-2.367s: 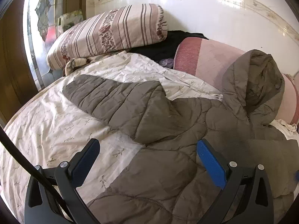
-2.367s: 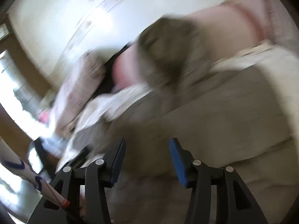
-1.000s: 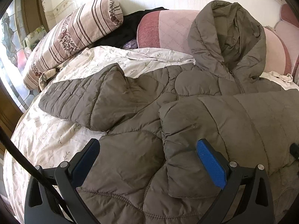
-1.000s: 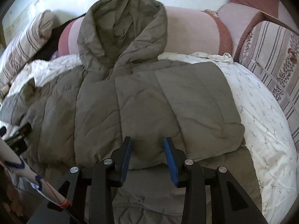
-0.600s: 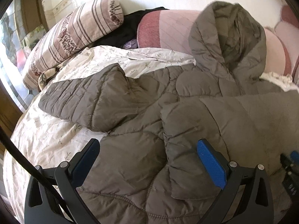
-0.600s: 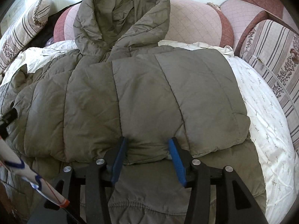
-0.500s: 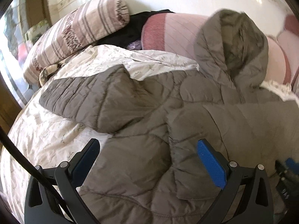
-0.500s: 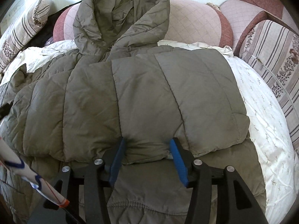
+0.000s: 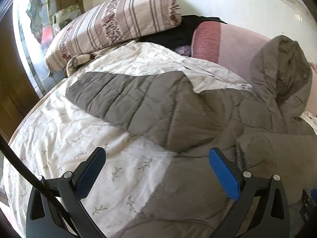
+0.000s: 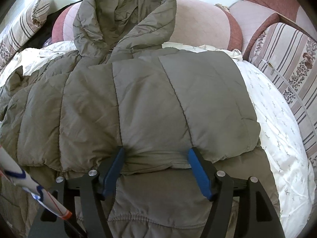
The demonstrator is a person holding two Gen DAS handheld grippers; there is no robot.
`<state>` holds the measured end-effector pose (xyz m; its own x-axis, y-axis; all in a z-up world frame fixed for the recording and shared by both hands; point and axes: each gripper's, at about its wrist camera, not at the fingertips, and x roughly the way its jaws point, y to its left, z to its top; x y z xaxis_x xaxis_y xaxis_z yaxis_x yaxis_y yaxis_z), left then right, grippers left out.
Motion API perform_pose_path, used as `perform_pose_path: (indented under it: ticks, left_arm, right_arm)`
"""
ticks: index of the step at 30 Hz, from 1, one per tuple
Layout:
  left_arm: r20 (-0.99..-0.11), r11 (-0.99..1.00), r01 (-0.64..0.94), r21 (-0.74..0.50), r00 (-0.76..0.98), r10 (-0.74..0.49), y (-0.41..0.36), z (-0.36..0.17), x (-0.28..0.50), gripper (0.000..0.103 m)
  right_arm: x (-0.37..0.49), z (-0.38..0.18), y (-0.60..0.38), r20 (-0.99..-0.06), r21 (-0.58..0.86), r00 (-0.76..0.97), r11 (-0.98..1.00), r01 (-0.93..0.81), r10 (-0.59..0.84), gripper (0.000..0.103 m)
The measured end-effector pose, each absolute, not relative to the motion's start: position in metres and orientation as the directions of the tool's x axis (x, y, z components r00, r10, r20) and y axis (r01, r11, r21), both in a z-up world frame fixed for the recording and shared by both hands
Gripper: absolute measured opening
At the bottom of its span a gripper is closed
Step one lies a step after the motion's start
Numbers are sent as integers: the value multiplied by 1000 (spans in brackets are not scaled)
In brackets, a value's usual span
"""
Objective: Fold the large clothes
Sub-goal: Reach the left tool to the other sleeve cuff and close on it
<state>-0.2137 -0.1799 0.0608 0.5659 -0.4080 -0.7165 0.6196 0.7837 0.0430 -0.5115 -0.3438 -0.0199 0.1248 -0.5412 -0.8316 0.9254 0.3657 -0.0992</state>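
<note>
One large grey-brown quilted puffer jacket (image 10: 150, 103) lay spread on the pale sprigged bedsheet (image 9: 65, 138), its hood (image 10: 126, 15) propped against the pink padded headboard (image 10: 198, 21); one side lay folded over the jacket's body, seemingly to narrow it, while the other sleeve (image 9: 122, 97) stretched out flat from the jacket, not yet folded; the right gripper (image 10: 156, 164) straddled the folded edge, its jaws opening, apparently letting that fold settle, the fabric between the blue pads but no longer pinched; the left gripper (image 9: 158, 170) hovered wide open and empty above the jacket's hem, beside the outstretched sleeve, likely its next target; a striped bolster pillow (image 9: 118, 21) lay beyond the sleeve.
</note>
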Motion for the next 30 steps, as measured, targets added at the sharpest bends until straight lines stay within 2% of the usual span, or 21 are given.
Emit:
perform_pose_path:
  ticks: [6,9,15,17,19,22,25,30]
  left_arm:
    - [-709,804,592,63,593,-381,-175,61,-192,103]
    - [-721,830,556,34,589,-365,-166,60,-163,103]
    - [-789,885,459,-77,515,-335,-134,37,-83,103]
    - [-810,902,404,-153,472,-349,-118,27,-54,102]
    - [-808,908,346,-237,448,-382,-103,21,-31,80]
    - [-789,878,294,-379,392,-472,-87,15,0,66]
    - [-750,836,276,-474,372,-547,-81,15,19,56]
    - [-711,794,203,-574,358,-605,-68,2,49,49]
  right_arm:
    - [-511,-21,-345,-831,-106,121,368,924,-543,74]
    - [-512,-21,-345,-831,-100,126,369,924,-541,74]
    - [-513,-22,-345,-832,-90,135,370,925,-539,74]
    - [-514,-22,-345,-832,-87,138,371,925,-538,74]
    - [-514,-22,-345,-832,-84,141,372,925,-537,75]
    - [-514,-22,-345,-831,-87,138,372,924,-538,75]
    - [-514,-22,-345,-831,-91,136,374,923,-539,75]
    - [-512,-24,-346,-832,-94,135,377,921,-538,75]
